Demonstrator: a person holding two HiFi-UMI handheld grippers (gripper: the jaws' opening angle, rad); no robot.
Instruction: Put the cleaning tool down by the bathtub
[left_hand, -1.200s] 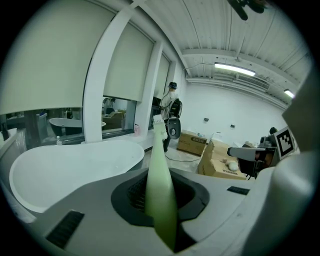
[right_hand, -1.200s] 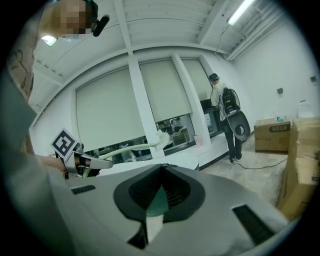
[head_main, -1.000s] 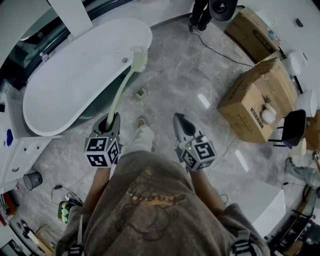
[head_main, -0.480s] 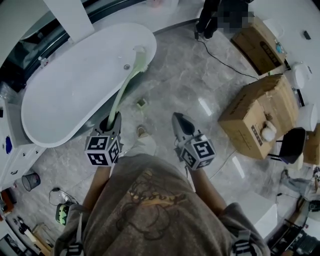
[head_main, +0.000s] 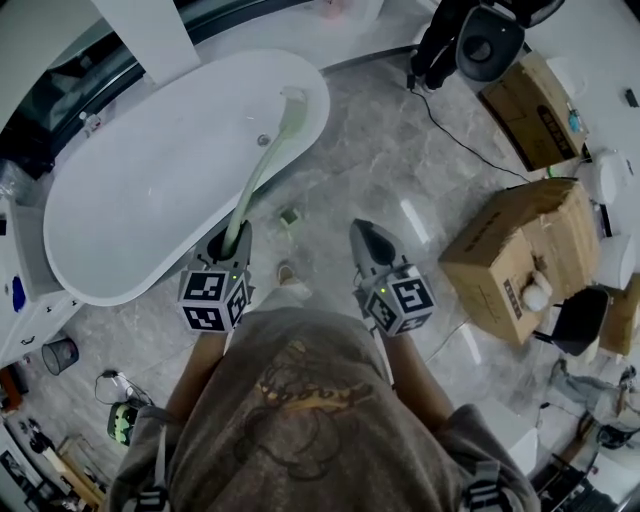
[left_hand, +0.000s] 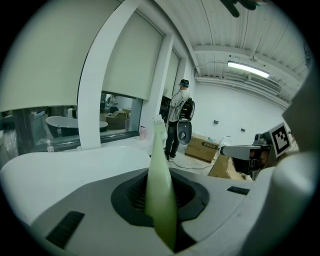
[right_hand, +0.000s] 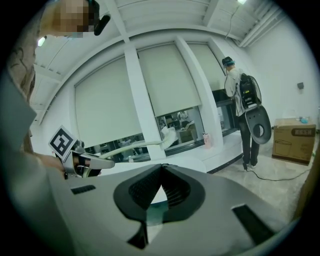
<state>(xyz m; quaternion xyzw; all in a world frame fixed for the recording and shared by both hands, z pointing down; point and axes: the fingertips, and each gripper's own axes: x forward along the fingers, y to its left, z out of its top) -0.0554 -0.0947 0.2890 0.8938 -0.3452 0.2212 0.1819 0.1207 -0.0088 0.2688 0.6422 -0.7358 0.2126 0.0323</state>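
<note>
Grey marbled floor tiles (head_main: 380, 170) with a glossy sheen covered the room, and a pane of glass and tall white window frames ran along the far side. A white, oval, freestanding bathtub (head_main: 150, 190) stood on the tiles at the left, empty, with a small round drain near its far end. Two big cardboard boxes (head_main: 520, 250) sat well apart from it on the right, and a person with a backpack (left_hand: 177, 115) stood near them beside a black cable (head_main: 470, 120). The brush (head_main: 262, 170) was in the air and not on the floor. It was pale green, with a long, thin, slightly curved handle widening into a flat head with whitish bristles. It reached from the left gripper up over the tub, with its head above the far end near the drain. The left gripper (head_main: 232, 240) had its jaws only narrowly apart, clamped on the lower end of the handle. The right gripper (head_main: 368, 238) was level with it above the tiles, its jaws closed together with nothing between them. A small greenish cup-like thing (head_main: 289, 215) lay on the floor just beside the tub.
</note>
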